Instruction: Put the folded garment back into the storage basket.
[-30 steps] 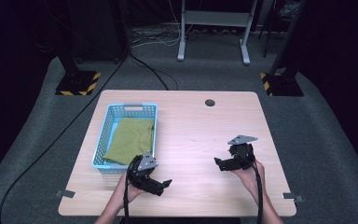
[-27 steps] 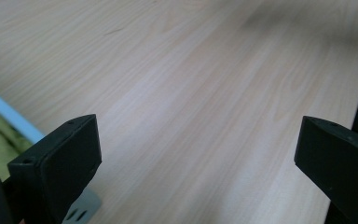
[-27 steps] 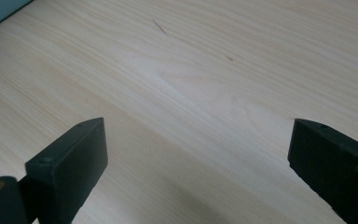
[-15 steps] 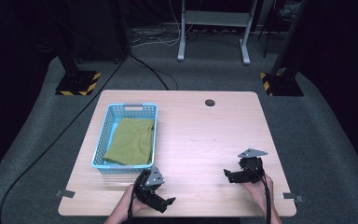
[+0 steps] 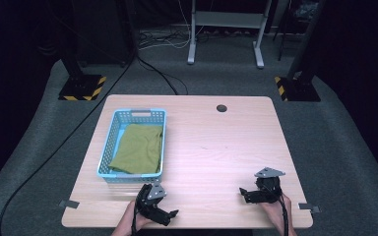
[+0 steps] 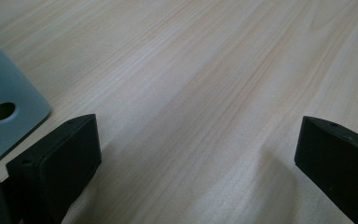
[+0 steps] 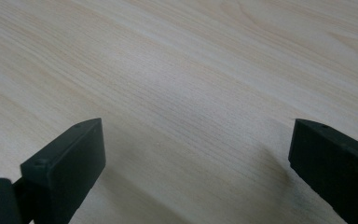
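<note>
A light blue plastic basket (image 5: 106,157) sits on the left half of the wooden table (image 5: 211,142), with an olive green cloth (image 5: 137,148) folded inside it. My left gripper (image 5: 170,215) rests low near the table's front edge, just in front of the basket, jaws wide apart with bare wood between them (image 6: 196,140). My right gripper (image 5: 243,193) lies near the front right of the table, also open over bare wood (image 7: 196,135). A pale blue-grey plate corner (image 6: 4,112) shows at the left of the left gripper view.
A small dark round hole (image 5: 221,108) marks the table's far edge. Beyond the table stand a white metal frame (image 5: 225,29), black posts on hazard-striped feet (image 5: 82,88), and cables (image 5: 157,73) on the grey carpet.
Both grippers have drawn back toward the table's front edge, away from the basket and the middle. Both stay open.
</note>
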A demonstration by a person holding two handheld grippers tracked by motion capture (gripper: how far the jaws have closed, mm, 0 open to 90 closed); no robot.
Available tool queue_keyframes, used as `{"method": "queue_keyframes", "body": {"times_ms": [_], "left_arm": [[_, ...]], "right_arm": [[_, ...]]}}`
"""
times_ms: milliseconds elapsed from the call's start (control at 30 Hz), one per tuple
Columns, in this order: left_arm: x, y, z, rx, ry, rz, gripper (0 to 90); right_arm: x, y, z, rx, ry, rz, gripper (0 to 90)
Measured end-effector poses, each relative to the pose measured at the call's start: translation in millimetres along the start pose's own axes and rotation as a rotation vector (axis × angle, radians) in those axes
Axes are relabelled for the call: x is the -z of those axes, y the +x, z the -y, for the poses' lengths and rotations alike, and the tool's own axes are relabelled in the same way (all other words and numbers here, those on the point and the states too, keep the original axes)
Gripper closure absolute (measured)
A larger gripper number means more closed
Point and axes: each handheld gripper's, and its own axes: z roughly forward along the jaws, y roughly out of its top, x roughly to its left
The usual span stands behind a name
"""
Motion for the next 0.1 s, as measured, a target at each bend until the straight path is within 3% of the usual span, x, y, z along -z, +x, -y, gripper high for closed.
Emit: {"method": "queue_keyframes", "body": {"times_ms": [100], "left_arm": [[-2.0,-1.1,-0.5,0.009,-0.007,-0.024,0.0]], "right_arm": [[-2.4,-0.4,2.3,0.014,0.009,0.012,0.4]]}}
